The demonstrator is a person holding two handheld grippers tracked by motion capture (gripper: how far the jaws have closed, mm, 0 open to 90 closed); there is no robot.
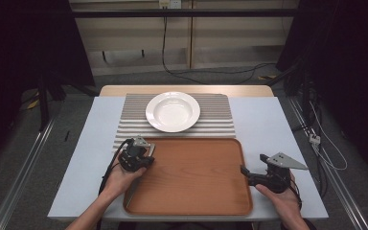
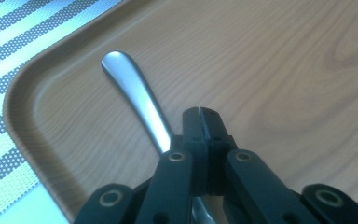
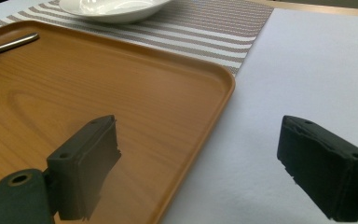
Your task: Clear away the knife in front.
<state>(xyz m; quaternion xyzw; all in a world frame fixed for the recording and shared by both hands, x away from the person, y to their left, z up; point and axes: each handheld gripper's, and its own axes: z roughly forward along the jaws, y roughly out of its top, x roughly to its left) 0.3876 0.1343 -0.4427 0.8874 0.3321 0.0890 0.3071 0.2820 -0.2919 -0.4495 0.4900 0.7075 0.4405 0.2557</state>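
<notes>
At the left, the left tongs are pressed together over the wooden tray's near-left corner; a metal utensil handle runs under them, and whether they pinch it cannot be told. No writing can be read anywhere. Behind the tray, a white bowl sits on a striped mat. At the right, the right tongs stand spread, straddling the tray's right rim above the white tabletop.

The pale tabletop carries a striped mat at the far side and a wooden tray near.
</notes>
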